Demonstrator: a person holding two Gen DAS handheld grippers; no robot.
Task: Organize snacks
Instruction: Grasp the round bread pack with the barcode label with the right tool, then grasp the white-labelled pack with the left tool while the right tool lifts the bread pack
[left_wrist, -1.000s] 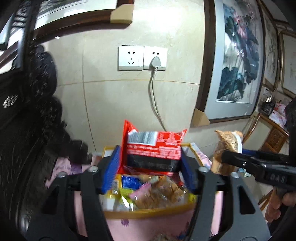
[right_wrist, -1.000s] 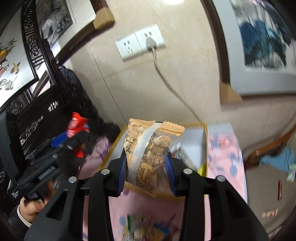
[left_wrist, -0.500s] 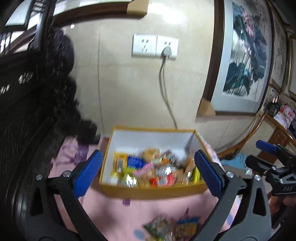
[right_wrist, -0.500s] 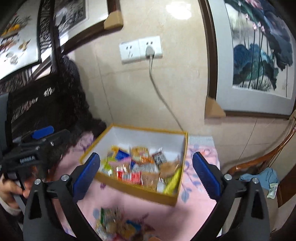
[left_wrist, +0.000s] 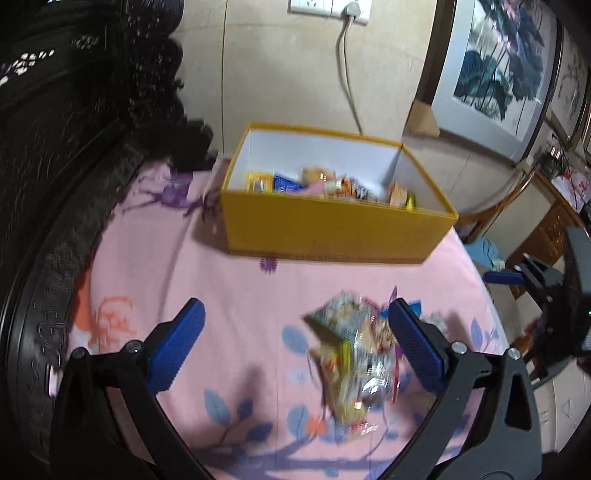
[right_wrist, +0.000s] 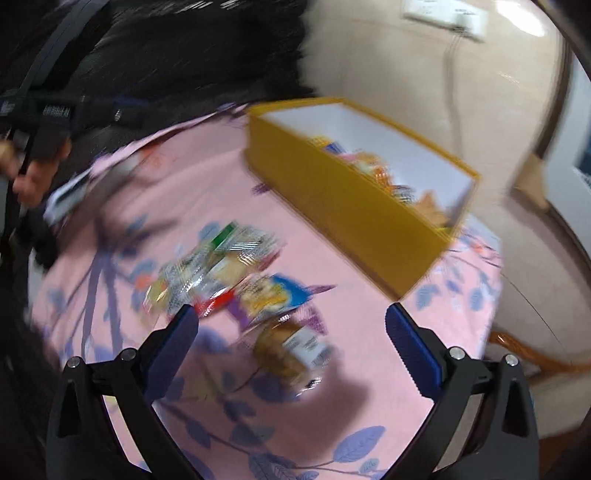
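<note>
Two claws point down at a pink flowered cloth (left_wrist: 155, 258) covering the desk, and both stand wide apart with nothing gripped. The left claw (left_wrist: 295, 343) hangs over the near part of the desk, its right blue pad (left_wrist: 415, 345) just beside a blurred heap of loose snack packets (left_wrist: 354, 354). The right claw (right_wrist: 288, 339) frames the same heap from the other side: a brown packet with a white label (right_wrist: 295, 350) lies between its pads, untouched, with foil and blue packets (right_wrist: 221, 269) just beyond. A yellow box (left_wrist: 332, 225), white inside, sits toward the far edge of the desk by the wall and holds more snacks (left_wrist: 325, 184). A hand (right_wrist: 33, 177) shows at the left edge of the right wrist view.
</note>
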